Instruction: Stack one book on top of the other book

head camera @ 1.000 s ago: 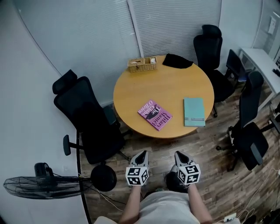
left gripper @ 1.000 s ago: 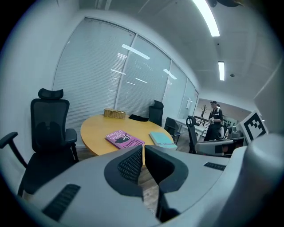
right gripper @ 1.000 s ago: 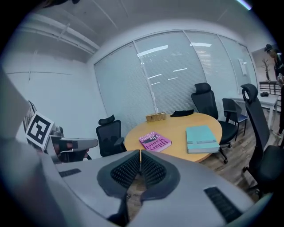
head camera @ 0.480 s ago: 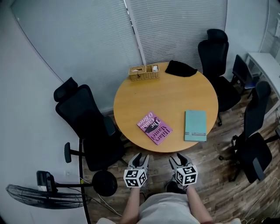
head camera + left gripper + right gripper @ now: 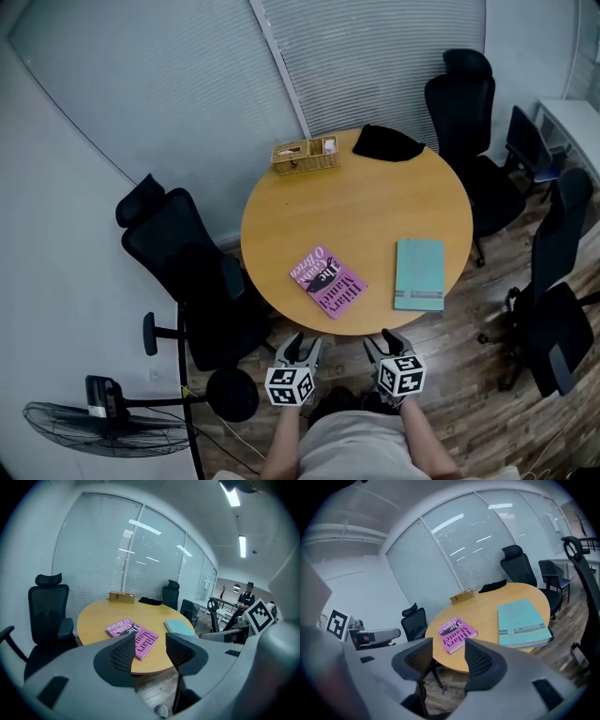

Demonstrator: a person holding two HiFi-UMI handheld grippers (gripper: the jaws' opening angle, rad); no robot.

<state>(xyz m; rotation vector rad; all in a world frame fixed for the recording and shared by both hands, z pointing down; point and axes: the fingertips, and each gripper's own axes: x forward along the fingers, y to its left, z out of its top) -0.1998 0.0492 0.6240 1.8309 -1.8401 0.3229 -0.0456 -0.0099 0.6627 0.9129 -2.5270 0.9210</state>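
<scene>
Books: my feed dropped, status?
Left gripper, right gripper: jaws opening, empty. Pink book, teal book flat on table, apart, unstacked. Nothing between the books.

A pink book (image 5: 327,281) and a teal book (image 5: 419,274) lie flat, apart, seemingly closed.

Pink book (image 5: 457,633), teal book (image 5: 522,620), perhaps basket (image 5: 461,595)

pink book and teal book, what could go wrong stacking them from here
Both books lie flat, so a jaw may shove rather than lift. The teal book sits close to the table rim and could slide off. The pink book lies askew to it, so the stack may end crooked.
</scene>
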